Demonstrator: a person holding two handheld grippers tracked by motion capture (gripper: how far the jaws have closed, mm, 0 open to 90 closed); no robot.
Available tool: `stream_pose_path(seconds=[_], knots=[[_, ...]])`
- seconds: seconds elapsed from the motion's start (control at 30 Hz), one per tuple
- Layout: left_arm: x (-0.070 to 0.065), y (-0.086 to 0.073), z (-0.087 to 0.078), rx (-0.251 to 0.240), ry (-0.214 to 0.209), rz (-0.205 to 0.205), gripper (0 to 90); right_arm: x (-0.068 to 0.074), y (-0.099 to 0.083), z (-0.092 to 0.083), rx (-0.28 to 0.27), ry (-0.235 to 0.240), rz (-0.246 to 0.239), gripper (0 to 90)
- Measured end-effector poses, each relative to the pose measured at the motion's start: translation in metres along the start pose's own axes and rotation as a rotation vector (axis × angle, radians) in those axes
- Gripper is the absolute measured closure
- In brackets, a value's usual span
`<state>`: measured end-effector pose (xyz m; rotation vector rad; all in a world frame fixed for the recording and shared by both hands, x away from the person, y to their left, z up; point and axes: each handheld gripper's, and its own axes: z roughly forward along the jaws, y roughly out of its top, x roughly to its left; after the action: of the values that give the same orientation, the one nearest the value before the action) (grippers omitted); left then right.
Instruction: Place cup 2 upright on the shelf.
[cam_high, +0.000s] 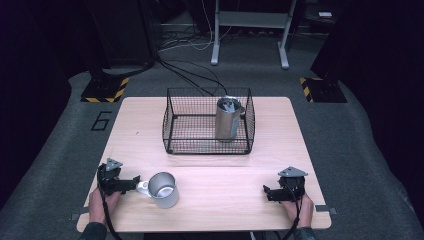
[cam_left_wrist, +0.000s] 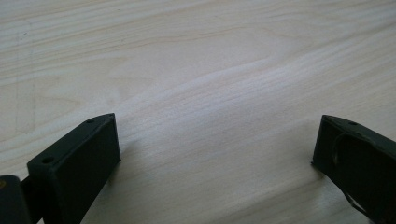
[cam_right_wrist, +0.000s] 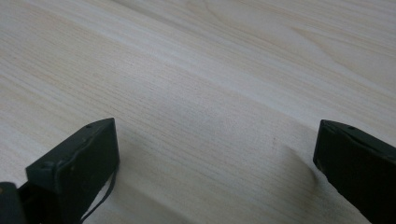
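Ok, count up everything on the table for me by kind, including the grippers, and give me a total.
Metal cups: 2, one lying by the left gripper, one upright in the basket
Wire baskets: 1
Grippers: 2, the left gripper and the right gripper, both with jaws apart
Total: 5

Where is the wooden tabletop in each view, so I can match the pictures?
High view: the wooden tabletop sits mid-frame, bearing the wire basket at its far side and the metal mug near its front left.
Left gripper view: it lies beyond the left gripper, between the spread fingers.
Right gripper view: it lies beyond the right gripper.
Shared landmark: its pale wood grain.
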<state>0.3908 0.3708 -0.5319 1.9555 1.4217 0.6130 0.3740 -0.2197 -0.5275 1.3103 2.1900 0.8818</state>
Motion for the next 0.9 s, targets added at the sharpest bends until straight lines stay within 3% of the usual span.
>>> stream_pose_path(seconds=[0.13,0.27,0.3,0.47,0.7,0.9], knots=[[-0.002,-0.001,0.000,-0.005,0.041,-0.044,0.3,-0.003,-0.002,0.002,-0.008,0.026,0.041,0.0],[0.000,-0.001,-0.007,0.048,0.071,-0.073,0.7,-0.004,-0.002,0.002,-0.008,0.028,0.035,0.0],[0.001,-0.002,-0.009,0.029,0.068,-0.110,0.4,-0.004,-0.002,0.002,-0.006,0.027,0.028,0.0],[0.006,0.003,-0.031,-0.043,0.068,-0.149,0.3,-0.004,-0.003,0.001,-0.010,0.019,0.034,0.0],[0.001,0.023,-0.061,-0.112,0.069,-0.175,0.0,-0.003,-0.002,0.002,-0.011,0.011,0.047,0.0],[-0.019,0.038,-0.080,-0.136,0.045,-0.140,0.0,-0.003,-0.002,0.002,-0.012,0.010,0.050,0.0]])
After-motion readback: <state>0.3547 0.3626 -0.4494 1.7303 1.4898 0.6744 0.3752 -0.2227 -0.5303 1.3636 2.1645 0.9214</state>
